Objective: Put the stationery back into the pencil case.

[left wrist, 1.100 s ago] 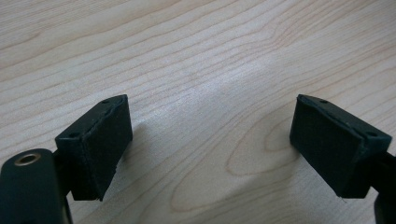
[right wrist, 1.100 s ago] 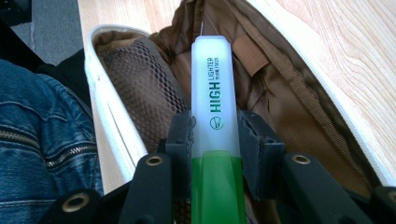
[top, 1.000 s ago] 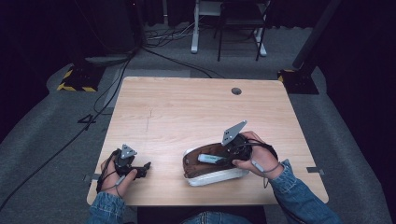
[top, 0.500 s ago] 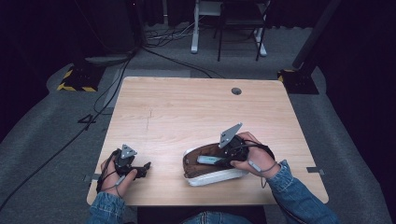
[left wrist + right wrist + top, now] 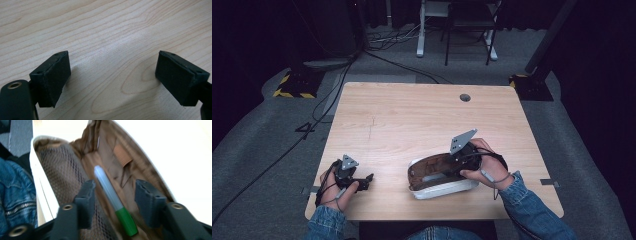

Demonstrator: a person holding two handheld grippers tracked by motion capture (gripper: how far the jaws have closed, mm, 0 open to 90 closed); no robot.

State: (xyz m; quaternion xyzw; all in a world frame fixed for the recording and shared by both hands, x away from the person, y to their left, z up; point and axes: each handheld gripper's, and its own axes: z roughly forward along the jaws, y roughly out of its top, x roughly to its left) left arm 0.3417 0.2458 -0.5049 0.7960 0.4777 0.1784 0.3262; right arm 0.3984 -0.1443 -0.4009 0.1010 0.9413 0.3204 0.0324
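Right gripper over marker in pouch

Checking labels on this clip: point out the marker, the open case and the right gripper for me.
marker (image 5: pixel 110 191): right gripper view, on its pale barrel.
open case (image 5: pixel 442 189): high view, on its white outer shell.
right gripper (image 5: pixel 114 195): right gripper view, midway between its open jaws, over the marker.

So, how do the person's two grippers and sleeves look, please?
Both the left gripper and the right gripper are black, each with two blocky jaws and brass-coloured screw holes. A grey three-cornered plate sits on top of each, and a thin cable trails off. The sleeves are blue denim.
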